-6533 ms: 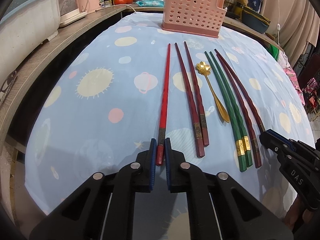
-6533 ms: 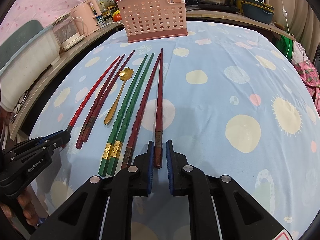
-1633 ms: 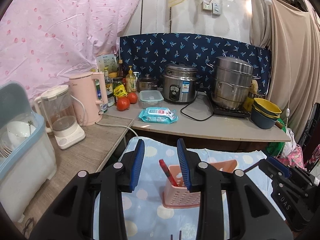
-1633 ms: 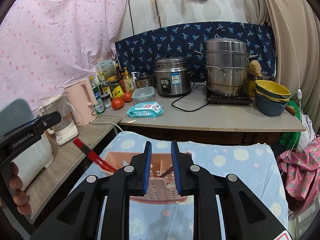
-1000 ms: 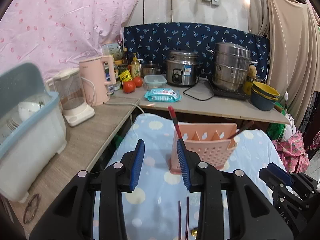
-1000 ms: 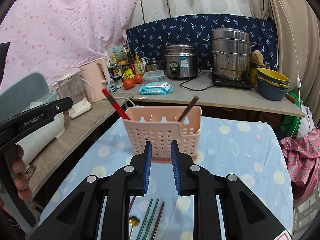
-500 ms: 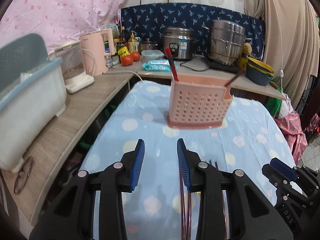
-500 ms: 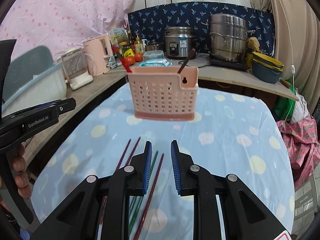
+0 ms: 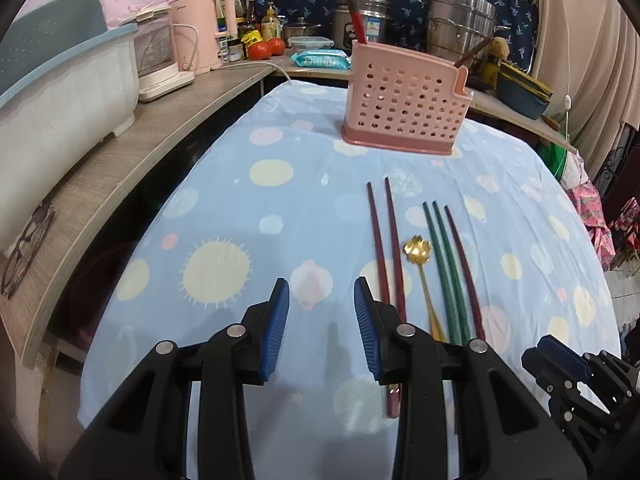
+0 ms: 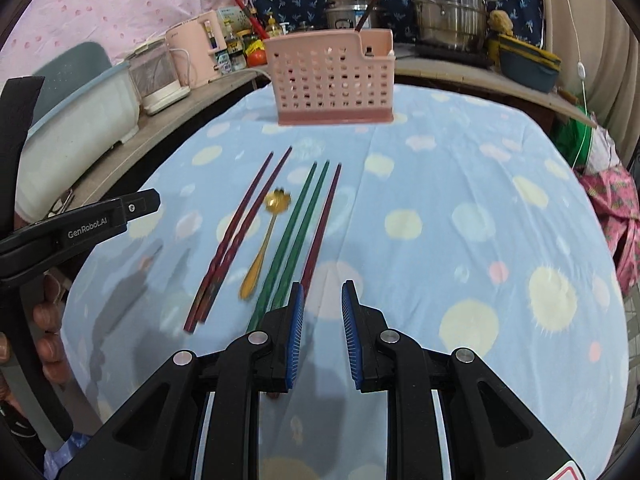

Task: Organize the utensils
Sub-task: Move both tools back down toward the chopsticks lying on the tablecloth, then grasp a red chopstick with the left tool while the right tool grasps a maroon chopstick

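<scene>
A pink perforated utensil basket (image 9: 404, 110) (image 10: 334, 82) stands at the table's far side with a red chopstick (image 9: 354, 14) and a dark brown chopstick (image 9: 474, 52) upright in it. On the blue cloth lie two maroon chopsticks (image 9: 384, 248) (image 10: 240, 232), a gold spoon (image 9: 422, 272) (image 10: 266, 236), two green chopsticks (image 9: 444, 268) (image 10: 296, 236) and one dark red chopstick (image 9: 464, 272) (image 10: 322, 224). My left gripper (image 9: 320, 332) is open and empty above the maroon pair's near ends. My right gripper (image 10: 320, 332) is open and empty over the dark red chopstick's near end.
A wooden counter (image 9: 120, 168) runs along the left with a white-and-blue dish bin (image 9: 60, 92), a blender (image 9: 160, 56) and a pink kettle (image 9: 204, 32). Pots (image 9: 460, 24) and bowls (image 9: 520, 88) stand behind the table. Glasses (image 9: 24, 248) lie on the counter.
Both grippers, which earlier released a chopstick each into the basket, have drawn back from it and tilted down over the utensils lying on the cloth. Both stay open.
</scene>
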`<state>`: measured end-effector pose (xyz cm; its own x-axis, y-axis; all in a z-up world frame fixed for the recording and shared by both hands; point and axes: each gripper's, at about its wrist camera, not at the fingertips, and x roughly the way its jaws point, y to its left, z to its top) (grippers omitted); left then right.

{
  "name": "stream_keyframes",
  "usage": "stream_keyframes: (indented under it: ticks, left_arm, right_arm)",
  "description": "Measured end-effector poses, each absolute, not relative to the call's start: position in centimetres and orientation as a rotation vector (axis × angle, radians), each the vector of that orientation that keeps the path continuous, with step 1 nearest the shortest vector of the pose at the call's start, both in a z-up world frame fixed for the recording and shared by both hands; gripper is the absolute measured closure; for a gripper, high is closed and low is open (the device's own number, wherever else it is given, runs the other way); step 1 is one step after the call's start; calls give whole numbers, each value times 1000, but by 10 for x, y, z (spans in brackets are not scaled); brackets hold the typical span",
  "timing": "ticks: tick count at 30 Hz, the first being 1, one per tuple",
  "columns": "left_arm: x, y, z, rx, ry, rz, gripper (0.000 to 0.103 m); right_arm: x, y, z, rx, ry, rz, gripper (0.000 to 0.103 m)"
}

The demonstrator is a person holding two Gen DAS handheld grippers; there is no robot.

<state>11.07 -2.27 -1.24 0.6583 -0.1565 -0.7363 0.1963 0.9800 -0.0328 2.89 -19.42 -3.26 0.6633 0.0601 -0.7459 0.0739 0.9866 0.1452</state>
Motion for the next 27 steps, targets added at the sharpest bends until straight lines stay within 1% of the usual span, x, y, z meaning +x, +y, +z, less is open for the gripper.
stream_keyframes:
  ticks: [7,20,27]
  left_arm:
    - [99,-20,-26,59,864,-210,71]
    - [88,-29,-38,80,896,-239,71]
    - [84,-37,-41,88,906,-259,71]
  right_arm:
    - [16,-182,-51,193,888,21,83]
    - [14,-174,-66,197,926,37,83]
    - [14,-178,-70,203,934,26,92]
